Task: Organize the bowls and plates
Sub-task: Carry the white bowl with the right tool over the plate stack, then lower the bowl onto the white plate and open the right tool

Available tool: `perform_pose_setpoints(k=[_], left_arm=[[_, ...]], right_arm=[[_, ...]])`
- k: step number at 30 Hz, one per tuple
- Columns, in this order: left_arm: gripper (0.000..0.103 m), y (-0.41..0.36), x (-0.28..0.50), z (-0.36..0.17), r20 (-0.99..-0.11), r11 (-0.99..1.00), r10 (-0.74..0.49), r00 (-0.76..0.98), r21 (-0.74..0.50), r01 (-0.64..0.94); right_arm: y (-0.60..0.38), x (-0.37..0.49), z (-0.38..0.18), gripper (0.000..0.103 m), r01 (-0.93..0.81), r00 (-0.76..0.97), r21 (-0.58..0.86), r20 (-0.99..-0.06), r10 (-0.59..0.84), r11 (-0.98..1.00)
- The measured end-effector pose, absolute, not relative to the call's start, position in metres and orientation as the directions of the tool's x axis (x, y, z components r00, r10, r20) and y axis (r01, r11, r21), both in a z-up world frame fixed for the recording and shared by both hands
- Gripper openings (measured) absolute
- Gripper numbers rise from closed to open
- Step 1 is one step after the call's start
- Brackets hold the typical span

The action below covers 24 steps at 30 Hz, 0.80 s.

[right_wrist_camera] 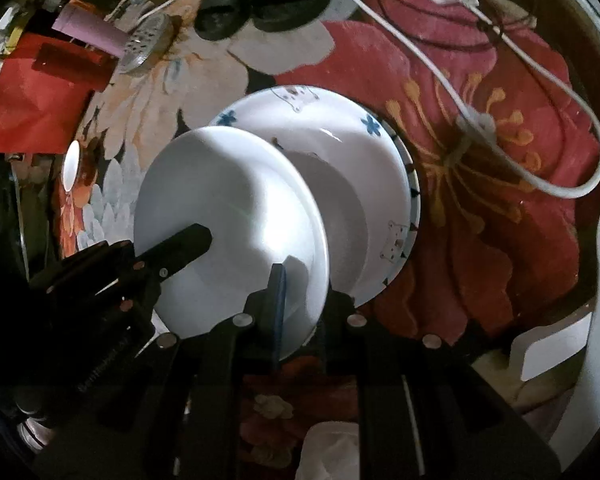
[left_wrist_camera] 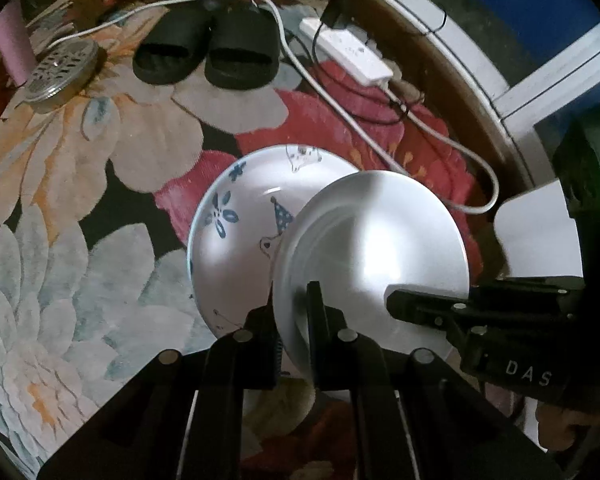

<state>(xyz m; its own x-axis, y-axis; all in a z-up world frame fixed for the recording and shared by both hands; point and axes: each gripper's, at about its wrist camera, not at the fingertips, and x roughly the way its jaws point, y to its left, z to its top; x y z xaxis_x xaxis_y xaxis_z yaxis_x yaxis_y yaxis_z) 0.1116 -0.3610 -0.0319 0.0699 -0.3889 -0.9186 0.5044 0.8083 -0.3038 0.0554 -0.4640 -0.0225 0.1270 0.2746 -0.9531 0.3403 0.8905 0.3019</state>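
Both grippers, the left gripper (left_wrist_camera: 290, 312) and the right gripper (right_wrist_camera: 300, 288), pinch opposite rims of a plain white plate (left_wrist_camera: 374, 248) hanging tilted just over the patterned plate (left_wrist_camera: 240, 236) on the floral rug (left_wrist_camera: 60, 200); stiff, glossy and breakable, it is likely best gripped at the rim.

Plain white plate (left_wrist_camera: 376, 236) above patterned plate (left_wrist_camera: 236, 240)
Both sit on the floral carpet (left_wrist_camera: 80, 200); black slippers (left_wrist_camera: 208, 56) lie behind them.

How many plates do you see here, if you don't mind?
2: a plain white plate held by both grippers, and a patterned plate on the rug beneath it. More may be hidden underneath.
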Motion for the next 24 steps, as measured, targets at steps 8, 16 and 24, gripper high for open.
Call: perform_pose_setpoints(k=[8,16,24], left_arm=[[0.012,-0.362,0.111,-0.043,-0.928,0.805,-0.371,0.035,-0.302,0.510],[0.059,-0.352,0.113,-0.027,-0.913,0.809,-0.404,0.062,-0.325,0.490],[0.099,-0.336,0.123,-0.020,-0.906,0.844,-0.401,0.134,-0.309,0.439]], right_arm=[[-0.469,0.053,-0.040,0.014,0.366,0.106,0.306,-0.952,0.288,0.879],[-0.483,0.052,-0.038,0.014,0.392,0.143,0.293,-0.956,0.257,0.872],[-0.483,0.054,-0.030,0.017,0.375,0.146,0.263,-0.964,0.223,0.889]])
